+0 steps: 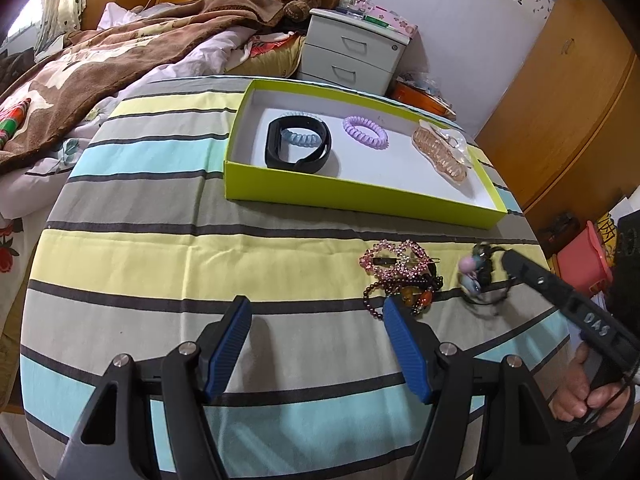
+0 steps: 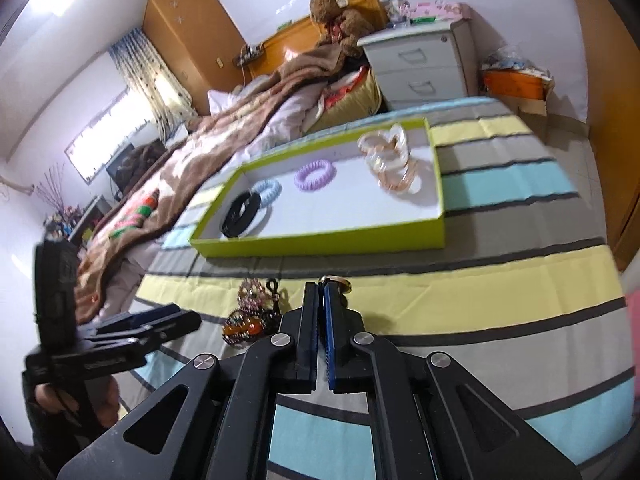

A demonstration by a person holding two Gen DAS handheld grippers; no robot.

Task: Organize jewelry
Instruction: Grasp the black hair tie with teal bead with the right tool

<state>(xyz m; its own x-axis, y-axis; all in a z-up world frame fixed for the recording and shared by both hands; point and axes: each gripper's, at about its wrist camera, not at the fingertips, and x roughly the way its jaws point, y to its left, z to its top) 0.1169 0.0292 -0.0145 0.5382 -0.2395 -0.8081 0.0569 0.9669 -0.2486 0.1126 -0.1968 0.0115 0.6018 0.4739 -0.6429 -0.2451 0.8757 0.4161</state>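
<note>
A lime-green tray [image 1: 352, 196] [image 2: 320, 244] holds a black band [image 1: 298, 142] [image 2: 240, 212], a pale blue coil tie [image 1: 298, 136] [image 2: 269, 190], a purple coil tie [image 1: 365, 132] [image 2: 315, 174] and clear hair claws [image 1: 440, 148] [image 2: 390, 158]. A pile of a pink rhinestone clip and beaded bracelets [image 1: 396, 276] [image 2: 250, 316] lies in front of the tray. My left gripper [image 1: 316, 312] is open just left of the pile. My right gripper [image 2: 321, 288] is shut on a black hair tie with pastel charms [image 1: 478, 272], lifted beside the pile.
The striped cloth [image 1: 200, 260] covers the table. A bed with a brown blanket [image 1: 100, 64] lies left, a white drawer unit [image 1: 352, 52] behind, an orange box [image 2: 516, 84] and a wooden wardrobe [image 1: 560, 100] to the right.
</note>
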